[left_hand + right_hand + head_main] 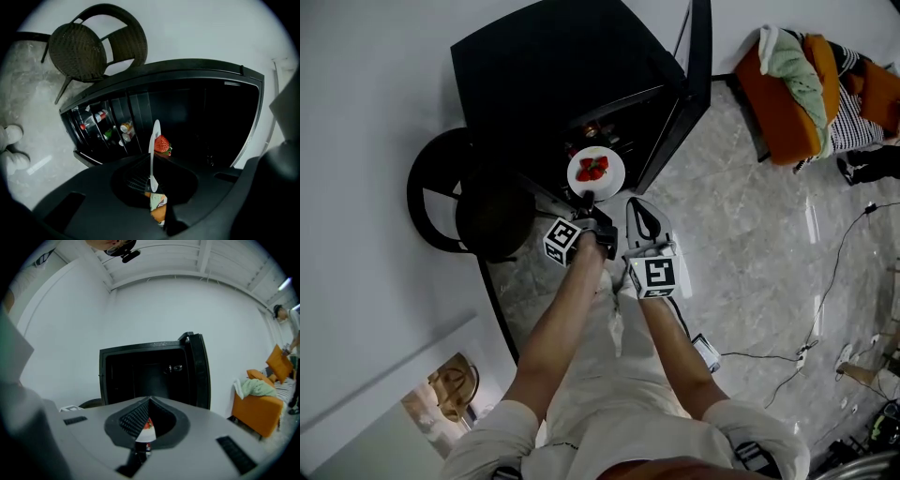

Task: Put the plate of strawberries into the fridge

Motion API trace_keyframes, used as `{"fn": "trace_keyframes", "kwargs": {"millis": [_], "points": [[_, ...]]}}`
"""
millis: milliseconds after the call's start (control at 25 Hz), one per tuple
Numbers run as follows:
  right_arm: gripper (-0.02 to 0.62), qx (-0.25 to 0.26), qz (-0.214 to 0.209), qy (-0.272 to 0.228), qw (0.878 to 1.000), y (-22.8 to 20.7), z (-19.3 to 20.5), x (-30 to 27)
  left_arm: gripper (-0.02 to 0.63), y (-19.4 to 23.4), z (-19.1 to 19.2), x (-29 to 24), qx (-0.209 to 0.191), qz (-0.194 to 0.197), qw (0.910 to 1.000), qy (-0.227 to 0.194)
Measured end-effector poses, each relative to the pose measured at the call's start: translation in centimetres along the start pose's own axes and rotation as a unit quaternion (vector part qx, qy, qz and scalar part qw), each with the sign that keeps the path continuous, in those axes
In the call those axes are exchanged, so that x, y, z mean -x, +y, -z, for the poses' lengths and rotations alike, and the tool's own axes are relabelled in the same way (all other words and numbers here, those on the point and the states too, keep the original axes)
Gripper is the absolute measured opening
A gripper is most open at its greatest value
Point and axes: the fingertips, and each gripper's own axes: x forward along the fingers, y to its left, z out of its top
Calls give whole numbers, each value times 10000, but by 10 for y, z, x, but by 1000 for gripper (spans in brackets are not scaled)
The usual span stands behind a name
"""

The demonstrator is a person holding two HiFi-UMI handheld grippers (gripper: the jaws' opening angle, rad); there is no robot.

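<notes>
Closest to the person's body, over a grey marbled floor (741, 234), the white right gripper (639, 206) hangs low with its jaws pressed together and nothing between them. Just beside it and slightly ahead, the black left gripper (586, 199) has its jaws nipped on the near rim of the white plate (617, 174). The plate is held level with the strawberries (594, 170) in its middle. It sits at the mouth of the open black fridge (544, 66); whether it has crossed the threshold cannot be told.

The fridge door (689, 94) stands swung out to the right, clear of the plate. A dark wicker chair (487, 220) stands close on the left, against the white wall. Further right across the floor are an orange sofa (787, 103) with cloth heaped on it and thin cables (834, 272) trailing over the tiles.

The left gripper view shows the plate (153, 140) edge-on, with one strawberry (161, 144) in front of the dark interior. It alone shows bottles and cans (105, 126) on racks at the interior's left. The right gripper view alone shows the beamed ceiling (197, 258) and a person (289, 329) standing beyond the sofa.
</notes>
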Motion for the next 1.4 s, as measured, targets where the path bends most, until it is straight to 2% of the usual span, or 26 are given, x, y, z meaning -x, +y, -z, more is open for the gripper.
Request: {"fn": "trace_keyframes", "kwargs": {"millis": [280,520,680,960,1200,1400], "points": [[12,-97,42,44,9999,2,9,6,11,8,-4,-14,-45,66,10000,-47],[12,-138,-1,36,9999,4,18,5,11,14,-11,-27,322,114,9993,-167],[12,-143,-22,61,9999,4,25,5,9,23,-17,-35,297,64,9993,-198],[12,-86,-101,121,9998,3,32,5,9,38,-28,-47,290,36,9976,-628],[12,-76,-108,217,9997,0,40,6,9,40,-23,-65,443,142,9966,-674],[12,63,-161,245,9996,3,35,5,9,46,-20,-78,408,174,9971,-615]]}}
